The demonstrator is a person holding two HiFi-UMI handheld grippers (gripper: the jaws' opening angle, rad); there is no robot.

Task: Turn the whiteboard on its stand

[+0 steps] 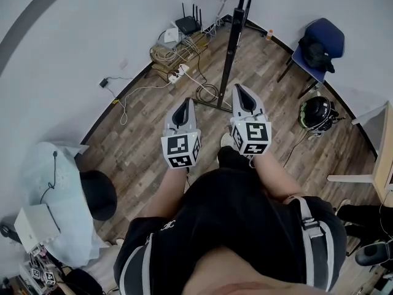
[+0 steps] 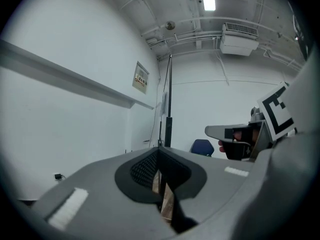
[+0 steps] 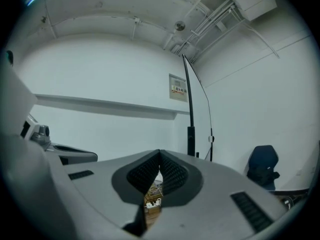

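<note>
No whiteboard shows clearly in any view. A pale panel on a white frame (image 1: 382,155) stands at the right edge of the head view; I cannot tell what it is. Both grippers are held side by side at waist height, pointing away from the person over the wooden floor. My left gripper (image 1: 183,106) is shut, its jaws meeting with nothing between them (image 2: 159,153). My right gripper (image 1: 239,90) is shut and empty too (image 3: 160,155). A tall black pole stand (image 1: 232,45) rises just ahead of the right gripper.
By the far wall lie a cardboard box with a router (image 1: 184,26), a power strip and loose cables (image 1: 181,72). A blue chair with a black bag (image 1: 316,48) and a helmet (image 1: 316,112) are at the right. A black stool (image 1: 98,194) and a covered table (image 1: 52,201) are at the left.
</note>
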